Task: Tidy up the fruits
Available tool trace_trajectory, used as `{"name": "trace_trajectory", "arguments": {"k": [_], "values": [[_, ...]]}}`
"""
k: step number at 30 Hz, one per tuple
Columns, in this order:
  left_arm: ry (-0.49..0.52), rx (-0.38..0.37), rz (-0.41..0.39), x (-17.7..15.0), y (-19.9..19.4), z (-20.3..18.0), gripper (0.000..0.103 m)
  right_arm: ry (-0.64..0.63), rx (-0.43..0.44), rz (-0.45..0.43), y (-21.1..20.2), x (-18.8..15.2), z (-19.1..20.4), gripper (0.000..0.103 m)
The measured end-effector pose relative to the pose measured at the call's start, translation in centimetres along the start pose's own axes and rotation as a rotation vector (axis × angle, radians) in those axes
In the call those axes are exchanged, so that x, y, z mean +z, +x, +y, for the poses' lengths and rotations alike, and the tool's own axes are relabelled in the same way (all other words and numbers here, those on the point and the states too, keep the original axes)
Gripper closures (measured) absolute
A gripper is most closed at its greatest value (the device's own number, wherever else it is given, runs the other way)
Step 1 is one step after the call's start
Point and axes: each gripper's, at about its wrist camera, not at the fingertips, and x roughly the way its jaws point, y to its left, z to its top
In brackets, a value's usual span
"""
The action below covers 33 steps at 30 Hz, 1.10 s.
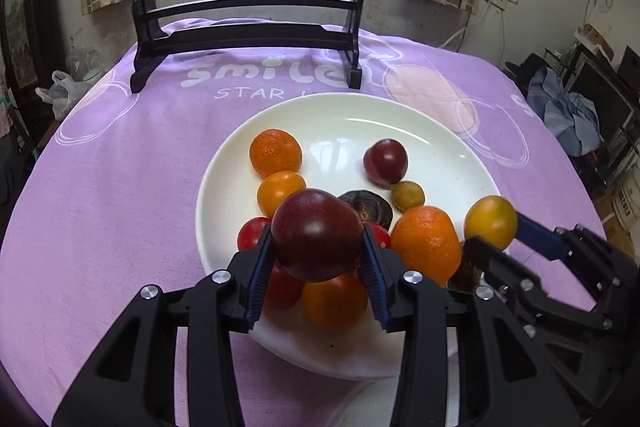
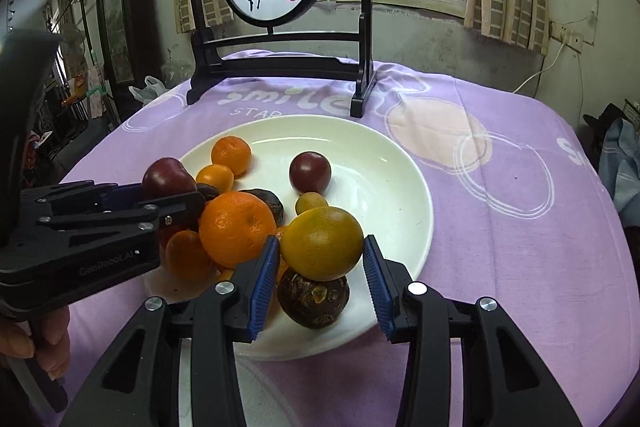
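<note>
Fruits are crowding the white plate (image 1: pixel 460 131) at frame centre while we are pinching a dark plum (image 1: pixel 318 233) in the left gripper (image 1: pixel 316 267) and a yellow-green fruit (image 2: pixel 322 243) in the right gripper (image 2: pixel 322 279), seemingly mid-placement, so next we are likely needing free spots.

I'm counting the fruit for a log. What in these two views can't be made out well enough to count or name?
- Left wrist view: the fruits under the dark red plum, held in the left gripper, are partly hidden; their count is uncertain.
- Left wrist view: the brown fruit is mostly behind the right gripper.
- Right wrist view: the left gripper covers the pile's left side.
- Both views: the plate near rim is behind the fingers.
</note>
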Motion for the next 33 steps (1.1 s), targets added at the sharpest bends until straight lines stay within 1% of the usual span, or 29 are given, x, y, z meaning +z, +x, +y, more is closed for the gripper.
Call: {"name": "trace_trajectory", "arguments": {"k": [1,2,4,9,10,11,14,15,18,20,22,24,26,31,33], "values": [[-0.006,0.009,-0.007,0.1,-0.1,0.1,0.036,-0.002,-0.002,-0.003,0.0,0.0,0.1,0.053],[-0.010,0.007,-0.018,0.1,-0.4,0.2,0.031,-0.001,-0.005,-0.006,-0.1,-0.1,0.1,0.053],[-0.008,0.006,-0.040,0.0,-1.1,0.2,0.031,0.006,0.006,-0.008,-0.5,-0.1,0.1,0.053],[0.016,0.009,-0.065,-0.8,-3.0,-0.1,0.031,0.022,0.011,-0.022,-2.4,-0.6,-0.3,0.053],[0.021,0.012,-0.068,-1.1,-3.5,-0.2,0.031,0.025,0.013,-0.021,-2.8,-1.0,-0.3,0.051],[0.023,0.015,-0.071,-1.5,-4.0,-0.2,0.030,0.027,0.015,-0.020,-3.3,-1.3,-0.3,0.046],[0.018,0.019,-0.088,-2.8,-5.4,-0.1,0.023,0.037,0.009,-0.015,-4.8,-2.7,-0.2,0.037],[0.015,0.025,-0.093,-3.3,-5.9,-0.1,0.020,0.039,0.009,-0.009,-5.2,-3.2,-0.1,0.035],[0.016,0.020,-0.096,-5.0,-7.3,-0.2,0.018,0.041,-0.004,0.016,-6.3,-4.8,0.2,0.027],[0.022,0.016,-0.099,-6.1,-8.2,-0.5,0.016,0.049,-0.007,0.024,-7.1,-5.8,0.4,0.020],[0.031,0.020,-0.106,-7.2,-9.1,-0.8,0.012,0.064,-0.016,0.027,-7.9,-6.9,0.5,0.015],[0.042,0.028,-0.119,-8.4,-10.0,-1.1,0.011,0.064,-0.026,0.024,-8.6,-7.6,0.7,0.014],[0.050,0.036,-0.127,-9.3,-10.8,-1.3,0.009,0.060,-0.053,0.018,-9.4,-8.3,1.0,0.009],[0.049,0.045,-0.129,-11.1,-12.0,-1.5,0.007,0.064,-0.097,0.004,-10.8,-9.7,1.3,0.004],[0.045,0.052,-0.123,-11.6,-12.3,-1.5,0.007,0.066,-0.107,-0.001,-11.0,-10.1,1.3,0.004]]}}
